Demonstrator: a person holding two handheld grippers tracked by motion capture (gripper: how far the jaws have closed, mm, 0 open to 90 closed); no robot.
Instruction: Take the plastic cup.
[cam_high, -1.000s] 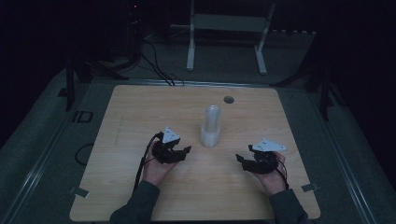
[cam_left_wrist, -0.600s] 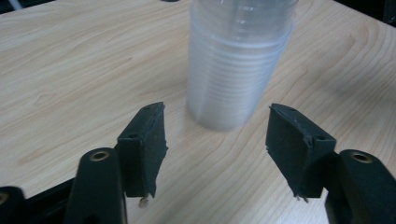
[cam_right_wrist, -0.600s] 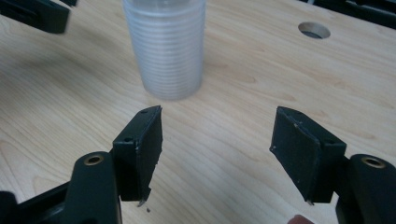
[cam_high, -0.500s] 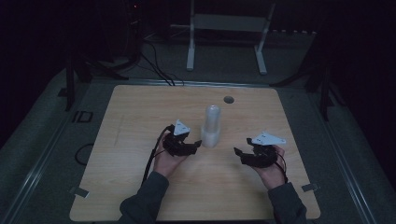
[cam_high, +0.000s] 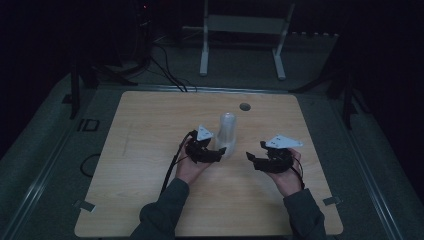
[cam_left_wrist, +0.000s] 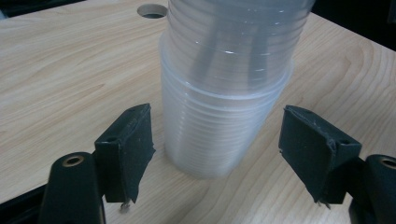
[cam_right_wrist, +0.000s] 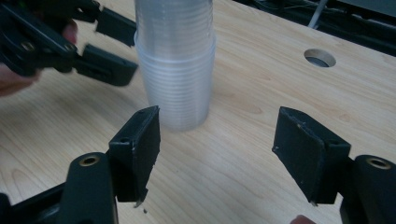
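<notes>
**Cup stack dead centre, both my grippers spread wide**

The cup stack (cam_high: 227, 134) stands upright in the middle of the wooden table (cam_high: 145, 150), a column of clear ribbed plastic cups nested one into another. Behind it, towards the far edge, sits the round hole (cam_high: 244, 106) in the tabletop.

My left gripper (cam_high: 216, 153) is right up at the foot of the stack, on its left side in the high view. Its jaws have just been opening, and now they stand wide: in the left gripper view the stack (cam_left_wrist: 224, 88) rises just beyond the two black pads (cam_left_wrist: 135, 140), lined up with the gap, with bare wood showing on either side of it. No pad presses on the plastic.

My right gripper (cam_high: 255, 161) hangs off to the stack's right, near it but clearly apart. Its jaws have also just been opening, and nothing is between them. In the right gripper view I look across open table at the stack (cam_right_wrist: 175, 65), and past it I catch my left gripper (cam_right_wrist: 109, 46), jaws parted beside the cups.
</notes>
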